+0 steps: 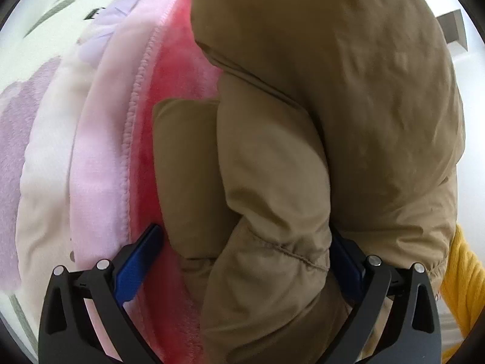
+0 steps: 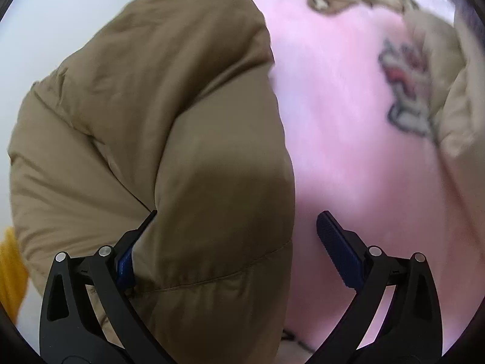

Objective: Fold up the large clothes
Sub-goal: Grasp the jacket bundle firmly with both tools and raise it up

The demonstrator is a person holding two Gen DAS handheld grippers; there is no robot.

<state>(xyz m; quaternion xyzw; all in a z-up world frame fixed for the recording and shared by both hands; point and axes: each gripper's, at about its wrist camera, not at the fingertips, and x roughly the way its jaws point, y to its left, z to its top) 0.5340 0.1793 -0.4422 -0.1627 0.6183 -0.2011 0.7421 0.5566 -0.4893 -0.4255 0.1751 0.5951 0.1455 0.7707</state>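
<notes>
Tan, padded cloth fills both views: one puffy jacket (image 1: 303, 151), bunched into thick rolls with a stitched seam across one fold. There are two grippers. In the left wrist view the left gripper (image 1: 245, 261) has its two blue-padded fingers (image 1: 136, 267) spread wide, with a fat roll of the jacket bulging between them; the far finger is mostly hidden behind the cloth, and the pads do not look pressed together, so it reads as released around the fabric, not pinching it. In the right wrist view the right gripper (image 2: 236, 251) is likewise spread: its left finger is half buried at the edge of the jacket (image 2: 157, 139), while its right finger (image 2: 339, 248) stands apart from the cloth over a pink blanket (image 2: 339, 151). The jacket lies on this one blanket, which shows a cartoon bear print near the top of the right view. In the left view the blanket (image 1: 100, 182) shows a stitched hem beside a deeper red band, with a pale sheet (image 1: 39, 69) with lilac patches next to it. A yellow sleeve (image 1: 463, 276) shows at the frame edge in each view. No containers appear.
</notes>
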